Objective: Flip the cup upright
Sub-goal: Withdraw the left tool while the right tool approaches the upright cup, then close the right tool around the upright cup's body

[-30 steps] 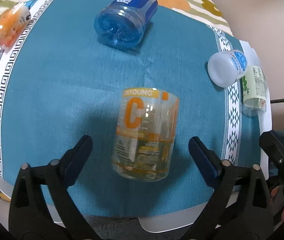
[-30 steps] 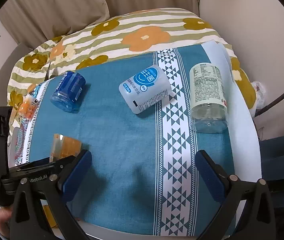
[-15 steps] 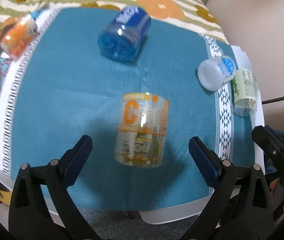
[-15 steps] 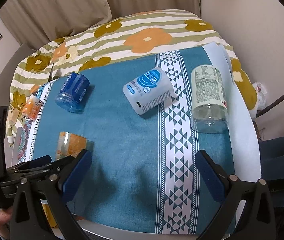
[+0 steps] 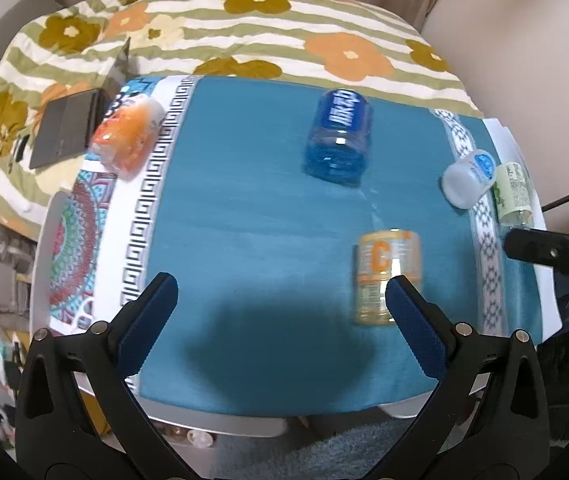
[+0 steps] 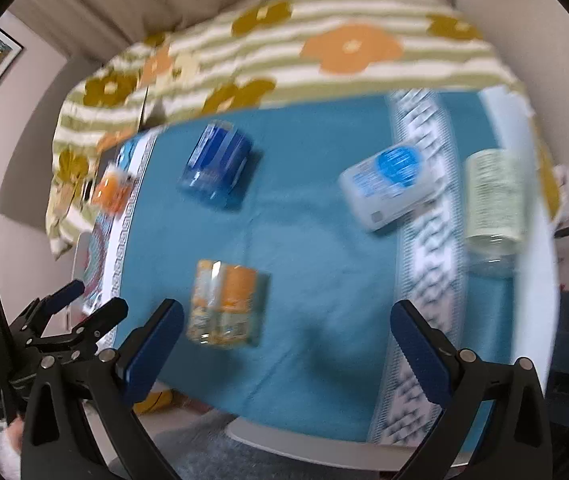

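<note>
A clear cup with an orange "C" label [image 5: 387,276] stands on the teal cloth [image 5: 252,220], near the front right; it also shows blurred in the right wrist view [image 6: 224,308]. My left gripper [image 5: 280,320] is open and empty, raised above the table's front edge, left of the cup. My right gripper [image 6: 286,344] is open and empty, high over the front edge, the cup just past its left finger.
A blue cup [image 5: 340,140] lies on its side mid-table. A white cup [image 5: 469,176] and a pale green cup [image 5: 512,192] lie at the right. An orange cup [image 5: 128,140] lies at the left, beside a dark laptop [image 5: 66,128]. A floral blanket [image 5: 244,36] lies behind.
My left gripper has pulled back, up and to the left; the orange "C" cup now sits right of it. My right gripper has risen and drawn back, its view blurred.
</note>
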`<state>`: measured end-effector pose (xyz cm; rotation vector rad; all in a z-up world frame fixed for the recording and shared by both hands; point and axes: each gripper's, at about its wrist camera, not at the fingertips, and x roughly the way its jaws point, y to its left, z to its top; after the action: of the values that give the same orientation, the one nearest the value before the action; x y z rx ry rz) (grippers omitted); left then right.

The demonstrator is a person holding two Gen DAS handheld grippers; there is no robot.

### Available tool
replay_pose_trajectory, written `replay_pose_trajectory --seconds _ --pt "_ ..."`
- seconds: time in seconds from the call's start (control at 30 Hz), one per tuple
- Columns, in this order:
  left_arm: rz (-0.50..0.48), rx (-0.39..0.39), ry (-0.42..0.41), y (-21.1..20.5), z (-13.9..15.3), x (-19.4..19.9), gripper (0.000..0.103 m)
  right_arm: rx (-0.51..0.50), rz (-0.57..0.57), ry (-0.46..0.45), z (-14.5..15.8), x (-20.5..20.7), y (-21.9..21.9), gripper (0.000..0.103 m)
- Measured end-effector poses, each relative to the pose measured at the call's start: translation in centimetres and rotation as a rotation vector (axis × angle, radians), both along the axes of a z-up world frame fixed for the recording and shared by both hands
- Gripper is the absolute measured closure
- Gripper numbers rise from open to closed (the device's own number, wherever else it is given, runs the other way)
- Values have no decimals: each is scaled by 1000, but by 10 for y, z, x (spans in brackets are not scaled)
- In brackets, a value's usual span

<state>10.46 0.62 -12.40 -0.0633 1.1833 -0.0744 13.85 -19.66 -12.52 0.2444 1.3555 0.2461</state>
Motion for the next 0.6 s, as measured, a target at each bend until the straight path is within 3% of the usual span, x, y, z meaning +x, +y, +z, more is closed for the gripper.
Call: replay_pose_trajectory --seconds 0.13,0.2,0.33,0.6 --pt "-19 78 -29 15 -6 1 0 23 21 109 -22 20 24 0" --pt "-25 81 -23 25 -13 4 0 29 24 174 -38 30 36 0" --pt "-34 101 -2 44 -29 14 0 28 30 260 -62 43 48 14" --pt "-10 47 27 68 -46 32 0 72 15 380 -89 60 57 29"
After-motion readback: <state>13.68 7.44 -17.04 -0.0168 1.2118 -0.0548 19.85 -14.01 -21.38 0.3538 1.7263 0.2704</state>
